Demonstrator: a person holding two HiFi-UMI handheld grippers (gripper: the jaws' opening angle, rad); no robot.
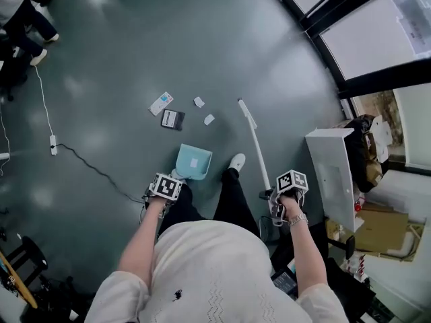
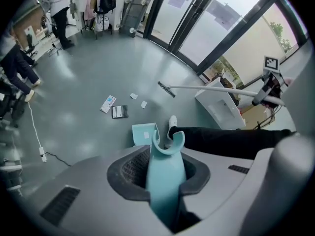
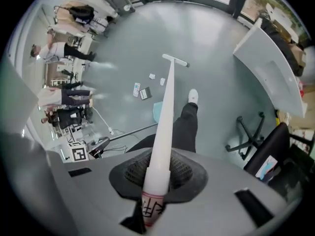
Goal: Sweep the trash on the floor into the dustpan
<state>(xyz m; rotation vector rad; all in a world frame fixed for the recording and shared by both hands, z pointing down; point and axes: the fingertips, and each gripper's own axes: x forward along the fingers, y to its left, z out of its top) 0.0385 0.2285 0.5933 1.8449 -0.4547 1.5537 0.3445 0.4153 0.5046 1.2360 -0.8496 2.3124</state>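
A light blue dustpan (image 1: 193, 161) rests on the grey floor with a white scrap inside it. Its handle (image 2: 165, 178) runs up between the jaws of my left gripper (image 1: 166, 186), which is shut on it. My right gripper (image 1: 291, 182) is shut on the white broom handle (image 3: 162, 136). The broom head (image 1: 246, 112) sits on the floor to the right of the trash. Trash lies beyond the pan: a white card (image 1: 161, 103), a dark packet (image 1: 172, 119) and two small white scraps (image 1: 199, 102) (image 1: 209, 120).
A white desk (image 1: 331, 173) stands at the right with boxes and clutter behind it. A power cable (image 1: 87, 163) trails across the floor at left. My white shoe (image 1: 236, 161) is beside the pan. People stand at the far left (image 1: 20, 19). An office chair (image 3: 251, 132) is behind me.
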